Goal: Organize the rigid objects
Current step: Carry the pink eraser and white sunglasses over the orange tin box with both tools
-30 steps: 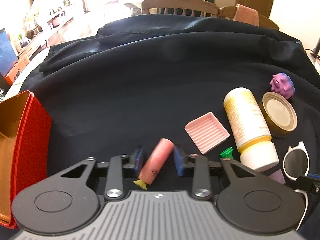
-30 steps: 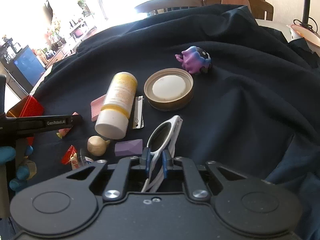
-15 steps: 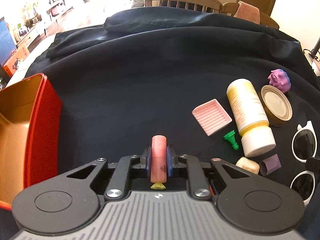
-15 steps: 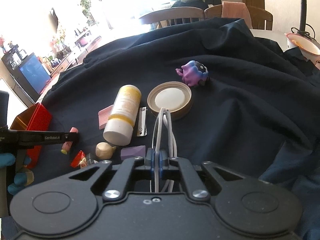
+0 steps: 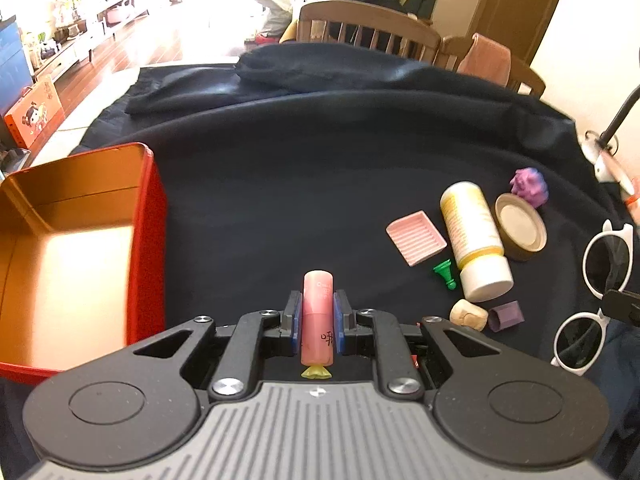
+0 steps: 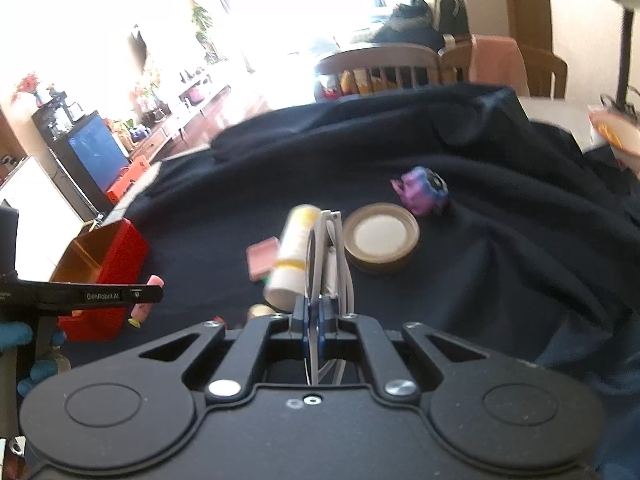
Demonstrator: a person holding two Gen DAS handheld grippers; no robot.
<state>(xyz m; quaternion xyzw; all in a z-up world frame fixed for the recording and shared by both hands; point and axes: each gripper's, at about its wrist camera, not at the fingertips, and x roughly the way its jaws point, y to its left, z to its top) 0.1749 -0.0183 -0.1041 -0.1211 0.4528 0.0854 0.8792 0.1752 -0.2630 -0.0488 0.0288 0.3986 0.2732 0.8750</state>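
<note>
1. Left wrist view gives me the clean read: left gripper (image 5: pixel 316 322) clamped tight on the pink tube (image 5: pixel 317 320), pads on both its sides, yellow tip at the near end. Tube is off the dark cloth (image 5: pixel 300 184), just right of the red tin (image 5: pixel 146 248).
2. Only this view looks into the tin – open top, gold inside, nothing I can see in it; near corner cut off by the frame edge.
3. It also shows the small stuff: pink ridged tray (image 5: pixel 416 237), green pawn-like piece (image 5: pixel 445 273), beige lump (image 5: pixel 468 314), purple block (image 5: pixel 507 316), bottle (image 5: pixel 476 240), round lid (image 5: pixel 520 227).
4. White sunglasses (image 5: pixel 592 292) sit at the right edge there, partly cropped, gripped by a dark finger.
5. Right wrist view confirms it – right gripper (image 6: pixel 314 316) pinched fully closed on the white sunglasses (image 6: pixel 326 256), held edge-on, lifted clear of the cloth.
6. Glasses hide part of the bottle (image 6: pixel 294 256) behind them. This frame is blurred; beige lump barely peeks above the fingers.
7. Purple toy (image 6: pixel 422 194) shows a dark patch only here.
8. Left gripper (image 6: pixel 148 294) seen side-on at left; a blue-gloved hand (image 6: pixel 24 340) under it, mostly cropped.
</note>
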